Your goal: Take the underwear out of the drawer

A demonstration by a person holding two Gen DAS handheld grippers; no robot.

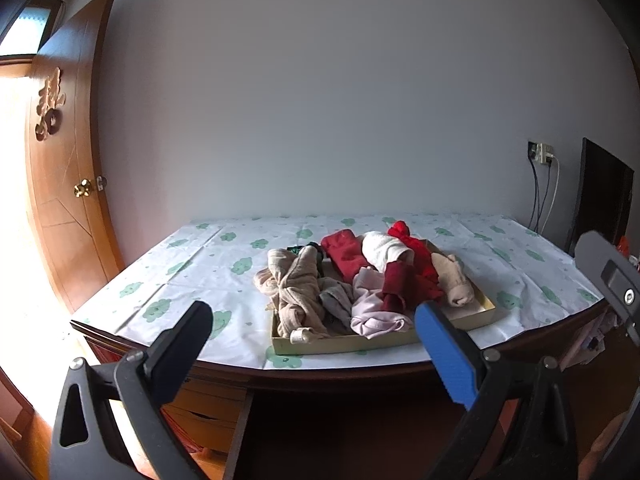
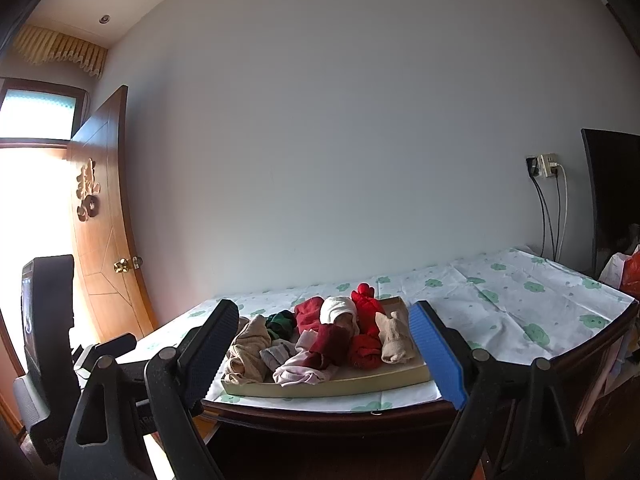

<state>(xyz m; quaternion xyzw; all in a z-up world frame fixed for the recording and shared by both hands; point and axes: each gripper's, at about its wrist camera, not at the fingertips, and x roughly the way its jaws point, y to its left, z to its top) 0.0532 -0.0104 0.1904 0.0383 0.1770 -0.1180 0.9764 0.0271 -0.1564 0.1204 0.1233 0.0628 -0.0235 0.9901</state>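
A shallow tan drawer tray (image 1: 340,345) (image 2: 328,387) lies on the table near its front edge. It holds a heap of rolled underwear: beige (image 1: 294,286) (image 2: 247,344), red (image 1: 344,258) (image 2: 365,318), white (image 1: 382,248) (image 2: 338,309), pink (image 1: 376,312) (image 2: 298,372) and dark green (image 2: 282,322) pieces. My left gripper (image 1: 314,318) stands open in front of the table edge, short of the tray, with nothing between its fingers. My right gripper (image 2: 324,322) is open too, held back from the tray and empty. The right gripper's body (image 1: 616,280) shows at the right edge of the left wrist view.
The table (image 1: 224,248) wears a white cloth with green clover prints and stands against a pale wall. A wooden door (image 1: 68,160) hangs ajar at the left. Cables and a socket (image 1: 542,156) and a dark screen (image 1: 604,192) are at the back right. Wooden drawers (image 1: 208,412) sit under the table.
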